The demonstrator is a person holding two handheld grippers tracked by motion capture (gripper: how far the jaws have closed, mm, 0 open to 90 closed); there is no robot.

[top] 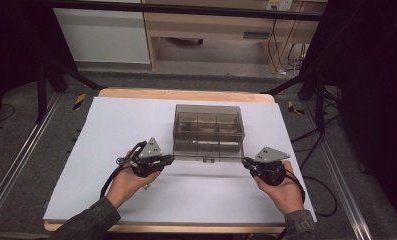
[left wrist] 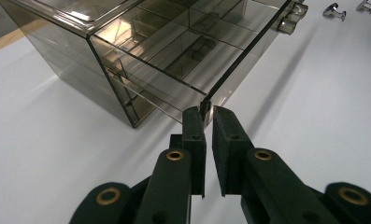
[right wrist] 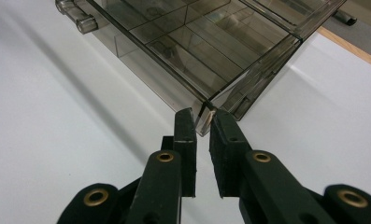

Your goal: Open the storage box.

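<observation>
A smoky clear plastic box (top: pixel 208 131) with inner compartments stands mid-table on the white sheet. Its hinged lid (left wrist: pixel 241 58) is lifted a little above the box body and lies about level. My left gripper (top: pixel 170 159) is shut on the lid's front left corner. In the left gripper view the jaws (left wrist: pixel 205 114) pinch that thin corner edge. My right gripper (top: pixel 246 162) is shut on the front right corner, with the corner (right wrist: pixel 204 112) caught between the jaw tips (right wrist: pixel 203 120). A clear latch (right wrist: pixel 78 17) hangs from the lid's front edge.
The white sheet (top: pixel 136 130) covers a wooden table whose far edge (top: pixel 186 94) shows behind the box. Two small shiny metal pieces (left wrist: pixel 335 10) lie on the sheet. Dark stand legs and cables (top: pixel 316 135) flank the table, and a wooden shelf unit stands behind.
</observation>
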